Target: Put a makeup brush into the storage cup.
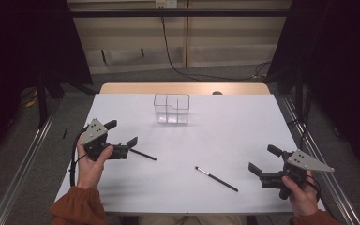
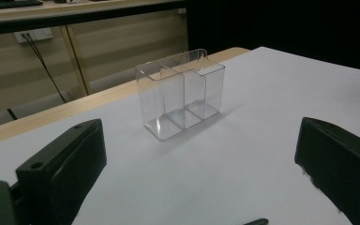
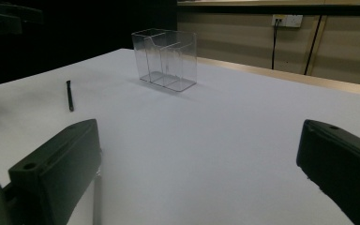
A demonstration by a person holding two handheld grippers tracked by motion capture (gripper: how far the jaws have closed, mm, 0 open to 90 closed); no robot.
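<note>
Black pen [image 1: 143,154] just beside spread left fingers [image 1: 132,141]; right gripper [image 1: 261,161] spread, empty.

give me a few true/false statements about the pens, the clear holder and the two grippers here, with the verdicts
1. The clear holder stands upright on the table with nothing in it. True.
2. The left gripper is clamped on a pen. False: its jaws stand wide apart; the left pen lies on the table just by it.
3. Two dark pens lie flat on the table. True; the second is the right pen.
4. The right gripper is shut. False: its jaws are open, holding nothing.
5. The holder lies close in front of the person. False: it is at the far side.
</note>
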